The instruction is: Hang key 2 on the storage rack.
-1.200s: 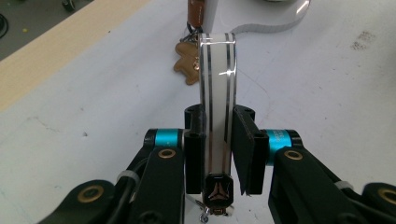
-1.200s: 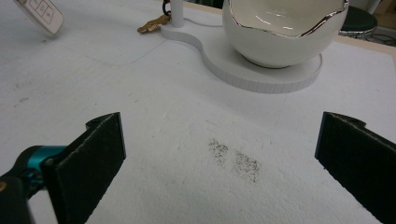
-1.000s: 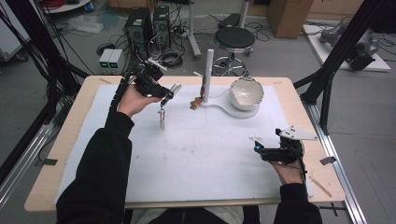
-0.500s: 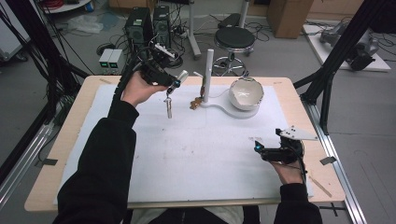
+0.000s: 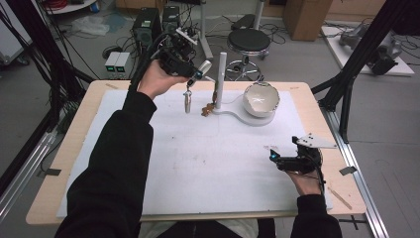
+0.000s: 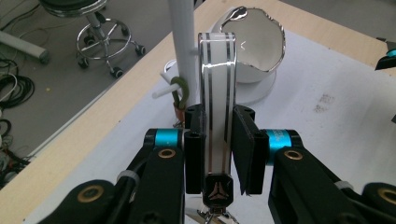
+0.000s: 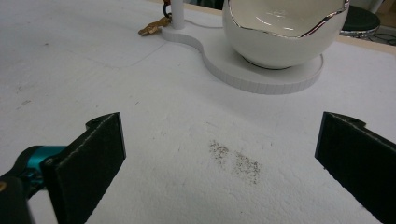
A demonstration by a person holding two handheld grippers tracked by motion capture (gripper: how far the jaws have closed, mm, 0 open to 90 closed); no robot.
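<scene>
My left gripper (image 5: 199, 72) is held above the table's far side, shut on a white key fob with silver stripes (image 6: 215, 70). A small metal piece (image 5: 187, 102) dangles below it on a short chain. Just right of it rises the white post (image 5: 220, 74) of a stand with small pegs. A green ring (image 6: 180, 91) hangs on one peg, and a gold-brown charm (image 5: 207, 110) lies at the post's foot. A white bowl with a silver rim (image 5: 261, 99) sits on the stand's base (image 7: 261, 74). My right gripper (image 5: 275, 157) rests open near the table's right front.
A white mat (image 5: 208, 163) covers most of the wooden table (image 5: 69, 163). A faint dark smudge (image 7: 233, 161) marks the mat between the right gripper's jaws. Beyond the far edge stand a stool (image 5: 250, 42), computer boxes and cables.
My left gripper has carried the fob up, away from me and rightward, close to the post. The right gripper has stayed still.
</scene>
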